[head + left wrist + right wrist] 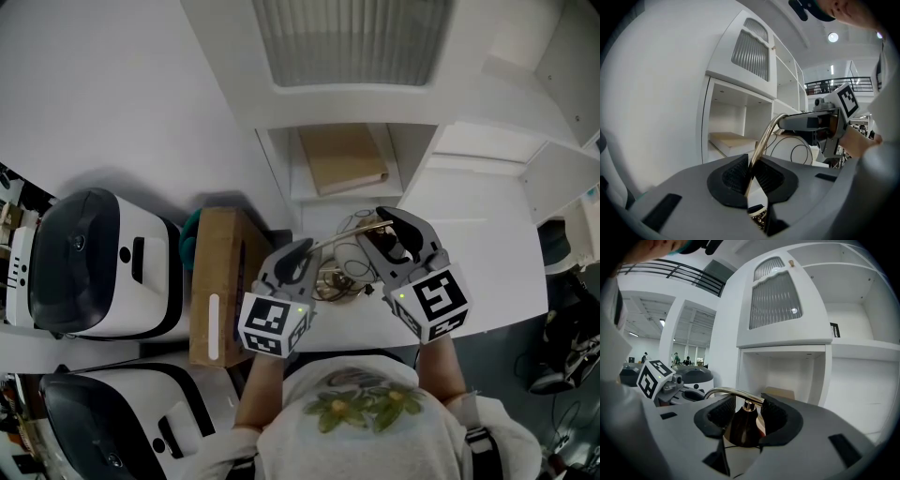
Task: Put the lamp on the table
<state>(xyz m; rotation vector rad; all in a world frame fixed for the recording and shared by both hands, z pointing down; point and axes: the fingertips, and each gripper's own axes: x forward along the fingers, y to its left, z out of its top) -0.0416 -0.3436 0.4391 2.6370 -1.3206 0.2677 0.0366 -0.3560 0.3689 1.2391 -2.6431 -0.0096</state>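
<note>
A pale shirt (361, 405) with a green leaf print fills the bottom of the head view, and two bare forearms reach forward from it. Each forearm ends in a grey plastic gripper that carries a cube with black-and-white square markers. The left cube (274, 324) and the right cube (433, 302) both show a small green light.

Both grippers point away from the body toward a white cabinet (352, 94) and lie close to level, converging on the lamp (349, 255) between them. The left gripper (752, 176) has its ribbed black pads pinched together on the lamp's thin, curved brass stem (764, 138). The right gripper (745, 416) stands wide, its pads clamped on either side of the glossy dark brown, bell-shaped cap (743, 427) where the stem ends.

The lamp hangs between the grippers over the near edge of the white table (487, 234), in front of the cabinet's open niche. Whether it touches the surface cannot be told. A tan board (342, 157) lies in that niche, below a ribbed panel (352, 42). To the left stand a brown cardboard box (220, 281) and two glossy white-and-black machines (94, 262).
</note>
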